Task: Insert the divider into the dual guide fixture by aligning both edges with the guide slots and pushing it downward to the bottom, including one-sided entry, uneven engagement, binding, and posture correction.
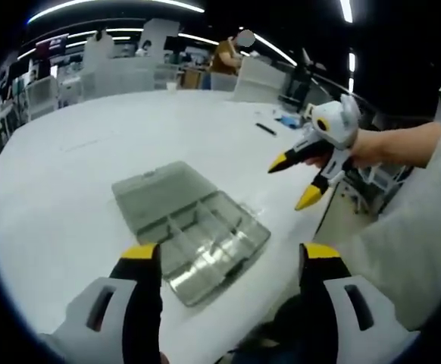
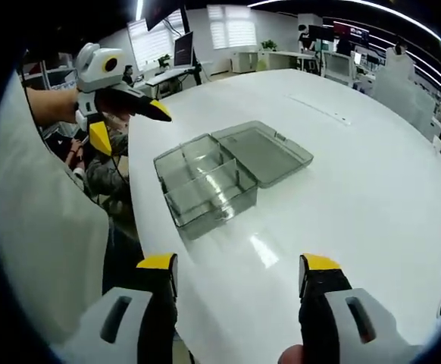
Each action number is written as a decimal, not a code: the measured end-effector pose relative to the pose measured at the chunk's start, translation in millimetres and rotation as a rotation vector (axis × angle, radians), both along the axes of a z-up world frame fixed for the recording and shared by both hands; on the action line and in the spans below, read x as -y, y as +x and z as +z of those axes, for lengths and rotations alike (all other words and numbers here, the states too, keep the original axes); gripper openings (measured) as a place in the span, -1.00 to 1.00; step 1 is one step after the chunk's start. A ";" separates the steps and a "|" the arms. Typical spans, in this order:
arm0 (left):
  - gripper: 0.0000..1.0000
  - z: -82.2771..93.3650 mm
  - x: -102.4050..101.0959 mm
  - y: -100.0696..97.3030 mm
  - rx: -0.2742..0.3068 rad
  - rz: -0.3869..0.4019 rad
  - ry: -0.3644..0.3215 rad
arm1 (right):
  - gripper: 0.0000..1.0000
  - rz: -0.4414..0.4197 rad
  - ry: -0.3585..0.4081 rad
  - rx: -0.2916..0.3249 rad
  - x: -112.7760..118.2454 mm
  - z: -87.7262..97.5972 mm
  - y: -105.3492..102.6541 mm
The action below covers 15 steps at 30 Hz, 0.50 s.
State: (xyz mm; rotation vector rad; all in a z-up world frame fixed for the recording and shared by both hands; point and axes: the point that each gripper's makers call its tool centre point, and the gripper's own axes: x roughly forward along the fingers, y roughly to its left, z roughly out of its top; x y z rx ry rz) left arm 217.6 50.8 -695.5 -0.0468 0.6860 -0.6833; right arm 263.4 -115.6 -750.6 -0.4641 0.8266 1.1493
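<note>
Jaws of the left gripper (image 1: 228, 262) rise from the bottom of the left gripper view, yellow-tipped, spread wide, nothing between them. Just beyond them, near the edge of the white surface (image 1: 69, 174), sits the fixture (image 1: 194, 231): a clear grey plastic compartment box, open, its hinged lid (image 1: 156, 196) laid flat on the far side. Thin partition walls show inside the tray; whether the divider is among them or seated in its guide slots cannot be told. To the right, above the surface edge, the right gripper (image 1: 295, 180) is held in a hand (image 1: 372, 148); its two yellow tips stand apart and grip nothing. A pale sleeve (image 1: 421, 235) runs along the right side of this view. Farther off on the surface lie a dark pen-like item (image 1: 265, 129) and a small blue object (image 1: 289, 120); their detail is too small to tell. Shelving and a seated person (image 1: 224, 54) lie beyond.

Right gripper view: own jaws in the foreground, set wide apart, empty. Past them is bare surface, then the fixture (image 2: 205, 186) with its lid (image 2: 264, 154) open flat on the far side. The left gripper (image 2: 129, 125) hovers at upper left, off the surface edge, tips parted, holding nothing. Desks with monitors (image 2: 182, 49) and windows show at the far wall.
</note>
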 end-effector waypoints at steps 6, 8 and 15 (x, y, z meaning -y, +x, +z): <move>0.44 -0.1 0.4 -0.3 -0.001 0.001 0.003 | 0.23 0.005 0.002 -0.003 -3.0 -2.0 4.8; 0.44 0.5 0.0 -0.1 0.000 0.004 0.005 | 0.22 0.010 0.001 -0.003 -4.0 -1.9 5.4; 0.44 2.0 -0.9 1.2 0.001 0.017 -0.002 | 0.19 0.032 -0.010 -0.006 -7.8 -6.8 9.0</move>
